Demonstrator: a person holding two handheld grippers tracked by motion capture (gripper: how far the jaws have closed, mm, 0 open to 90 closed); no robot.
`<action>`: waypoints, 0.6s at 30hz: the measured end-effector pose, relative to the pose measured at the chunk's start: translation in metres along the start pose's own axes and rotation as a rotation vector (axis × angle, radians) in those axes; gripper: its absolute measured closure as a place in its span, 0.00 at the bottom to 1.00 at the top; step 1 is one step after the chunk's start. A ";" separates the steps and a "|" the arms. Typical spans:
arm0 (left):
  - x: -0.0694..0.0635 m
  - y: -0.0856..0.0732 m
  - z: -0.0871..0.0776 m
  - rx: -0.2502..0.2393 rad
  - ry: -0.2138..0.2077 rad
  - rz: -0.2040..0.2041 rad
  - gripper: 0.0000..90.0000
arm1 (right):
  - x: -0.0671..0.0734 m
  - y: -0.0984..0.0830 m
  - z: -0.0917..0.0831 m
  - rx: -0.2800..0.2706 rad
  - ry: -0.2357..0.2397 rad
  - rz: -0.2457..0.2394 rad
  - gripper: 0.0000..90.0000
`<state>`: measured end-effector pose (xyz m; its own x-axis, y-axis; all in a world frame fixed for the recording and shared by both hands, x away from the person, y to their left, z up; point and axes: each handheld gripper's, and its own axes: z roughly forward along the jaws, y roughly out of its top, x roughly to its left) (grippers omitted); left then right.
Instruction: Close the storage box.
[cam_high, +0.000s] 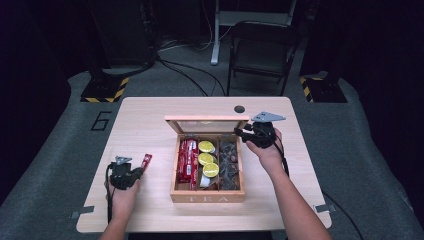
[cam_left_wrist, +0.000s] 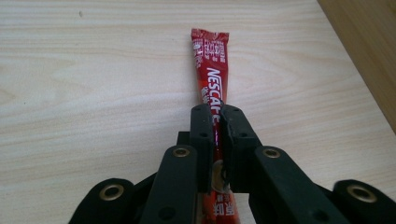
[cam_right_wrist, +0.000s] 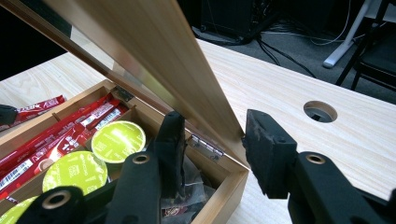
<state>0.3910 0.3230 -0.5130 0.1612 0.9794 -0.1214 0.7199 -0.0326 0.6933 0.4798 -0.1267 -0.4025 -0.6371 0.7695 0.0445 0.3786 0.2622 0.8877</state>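
Red coffee stick sachet lies on the bench, left of the wooden tea box, clamped in the left hand-held gripper. Right hand-held gripper, jaws spread, straddles the raised lid at its hinged corner.

The Nescafé stick sachet is red with white lettering. The tea box is light wood, holding red sachets, lime-green capsules and dark brown packets. The tabletop is pale wood grain. Both grippers' jaws are black.
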 end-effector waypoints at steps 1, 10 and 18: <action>0.001 0.000 0.000 0.000 0.002 -0.001 0.92 | 0.000 0.000 0.000 0.000 0.000 -0.001 0.65; -0.002 0.001 -0.004 -0.041 -0.018 -0.033 0.67 | 0.000 0.000 0.000 0.000 0.001 -0.001 0.65; -0.010 0.008 -0.012 -0.084 -0.033 -0.012 0.51 | 0.001 -0.002 -0.001 -0.002 0.005 -0.004 0.65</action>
<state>0.3867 0.3153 -0.4976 0.1765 0.9724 -0.1524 0.6632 -0.0031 0.7485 0.4783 -0.1271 -0.4036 -0.6424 0.7652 0.0432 0.3748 0.2645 0.8886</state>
